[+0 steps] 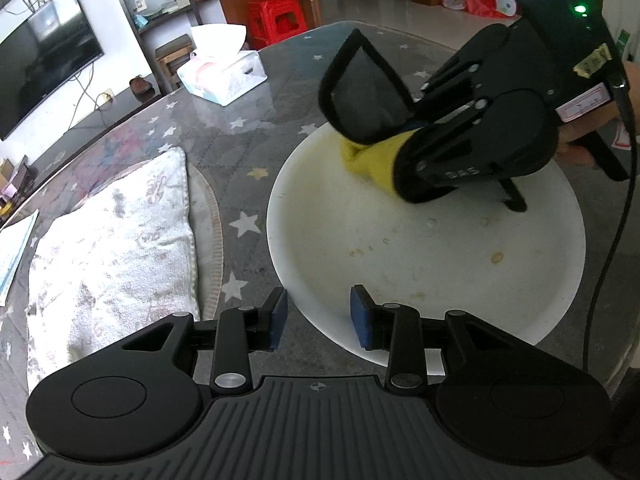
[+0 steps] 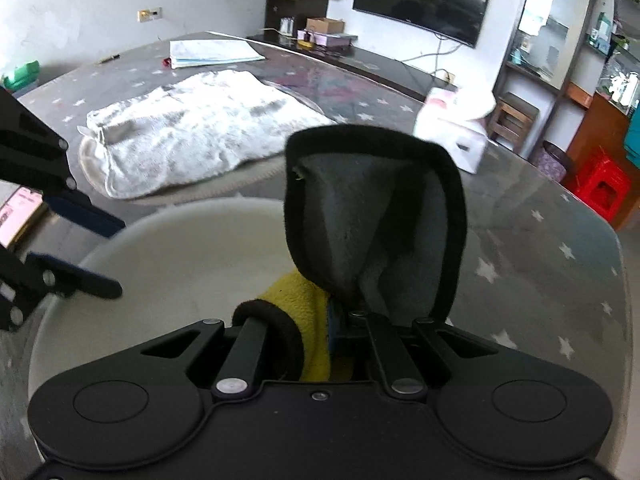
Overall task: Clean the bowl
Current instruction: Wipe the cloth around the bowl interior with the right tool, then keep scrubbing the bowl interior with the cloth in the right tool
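Presently, item one: bowl [image 1: 424,248], white, on the counter [image 1: 240,132], specks of residue on its floor. Item two: cloth [image 1: 370,160], yellow with black-edged grey flap, clamped in our right gripper [image 2: 336,320], fingers together on it, pressed at the far inner wall to scrub. Item three: left gripper [image 1: 318,318], fingers apart astride the near rim, likely to steady it; whether they touch the rim we cannot tell.

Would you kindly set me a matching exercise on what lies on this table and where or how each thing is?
Things:
1. bowl
2. cloth
3. towel
4. tissue pack

States:
A. clamped in the right tongs
B. far side of the table, a tissue sticking up
C. rim between the left tongs
D. lying crumpled beside the bowl

Pairs: 1-C, 2-A, 3-D, 4-B
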